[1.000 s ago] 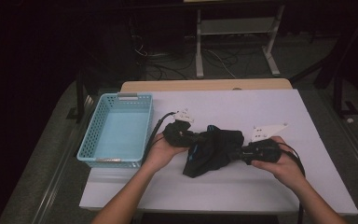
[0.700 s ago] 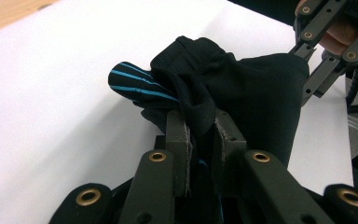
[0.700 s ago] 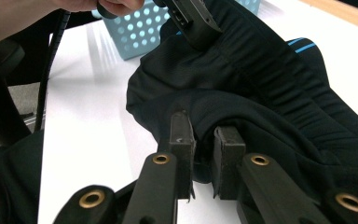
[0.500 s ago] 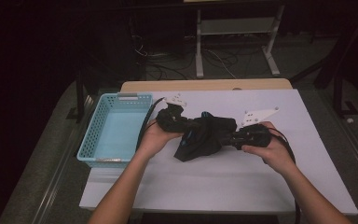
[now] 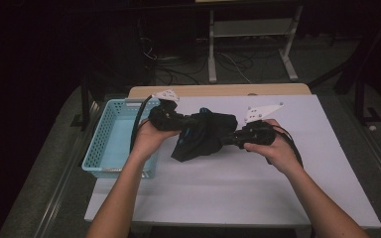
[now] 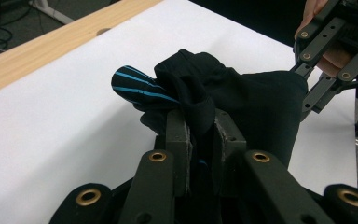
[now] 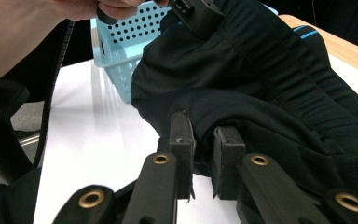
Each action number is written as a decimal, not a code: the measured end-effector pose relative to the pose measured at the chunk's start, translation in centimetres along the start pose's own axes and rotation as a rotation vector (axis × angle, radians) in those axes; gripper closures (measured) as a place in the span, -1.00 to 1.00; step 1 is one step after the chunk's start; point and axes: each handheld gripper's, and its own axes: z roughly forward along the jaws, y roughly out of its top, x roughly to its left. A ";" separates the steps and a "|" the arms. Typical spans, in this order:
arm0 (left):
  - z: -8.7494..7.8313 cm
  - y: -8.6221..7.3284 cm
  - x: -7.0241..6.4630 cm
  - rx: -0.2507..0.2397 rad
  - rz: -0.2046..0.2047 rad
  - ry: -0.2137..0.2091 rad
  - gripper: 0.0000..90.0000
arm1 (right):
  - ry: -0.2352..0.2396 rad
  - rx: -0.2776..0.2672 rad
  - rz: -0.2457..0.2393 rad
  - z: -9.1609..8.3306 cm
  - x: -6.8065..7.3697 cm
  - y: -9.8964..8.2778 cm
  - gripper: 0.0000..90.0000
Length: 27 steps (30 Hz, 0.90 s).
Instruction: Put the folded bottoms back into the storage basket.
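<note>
A bunched black garment [image 5: 203,136] with blue stripes hangs between both grippers just above the white table [image 5: 238,193]. My left gripper [image 5: 178,124] is shut on its left side; in the left gripper view the cloth [image 6: 223,98] is pinched between the jaws of that gripper [image 6: 200,128], a blue-striped fold [image 6: 135,86] sticking out to the left. My right gripper [image 5: 230,139] is shut on the garment's right side; in the right gripper view the black fabric [image 7: 261,88] folds into the narrow gap of that gripper [image 7: 200,133].
A light blue perforated basket [image 5: 110,141] stands at the table's left edge, seen also as the basket [image 7: 121,42] behind the cloth. A wooden strip [image 5: 218,90] runs along the table's far edge. Cables and a white stand's legs [image 5: 248,64] lie on the floor beyond.
Both hands have carried the garment leftward and slightly farther away, toward the basket. The grip on the cloth is unchanged.
</note>
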 end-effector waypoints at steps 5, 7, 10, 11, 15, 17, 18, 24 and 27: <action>-1.5 0.1 0.6 -0.026 -0.011 0.017 0.77 | 0.002 -0.001 -0.012 0.7 0.1 1.7 0.78; -2.3 0.2 0.8 -0.041 -0.013 0.029 0.77 | 0.004 -0.001 -0.021 0.9 0.2 2.4 0.78; -3.6 0.1 1.3 -0.068 -0.025 0.045 0.77 | 0.012 -0.006 -0.036 1.3 0.3 3.5 0.78; -4.0 0.1 1.4 -0.077 -0.025 0.052 0.77 | 0.014 -0.009 -0.038 1.5 0.4 3.9 0.79; -5.5 -0.2 2.0 -0.103 -0.038 0.074 0.77 | 0.025 -0.013 -0.046 2.3 0.5 5.2 0.79; -6.1 -0.2 2.3 -0.112 -0.042 0.088 0.77 | 0.032 -0.017 -0.046 2.7 0.6 5.7 0.79; -6.5 -0.3 2.4 -0.117 -0.045 0.094 0.77 | 0.037 -0.018 -0.046 2.9 0.6 5.9 0.79; -8.1 -0.7 3.2 -0.132 -0.051 0.135 0.77 | 0.053 -0.020 -0.051 4.5 0.7 7.4 0.79; -8.7 -1.0 3.7 -0.137 -0.058 0.158 0.77 | 0.066 -0.019 -0.048 5.4 0.7 7.9 0.79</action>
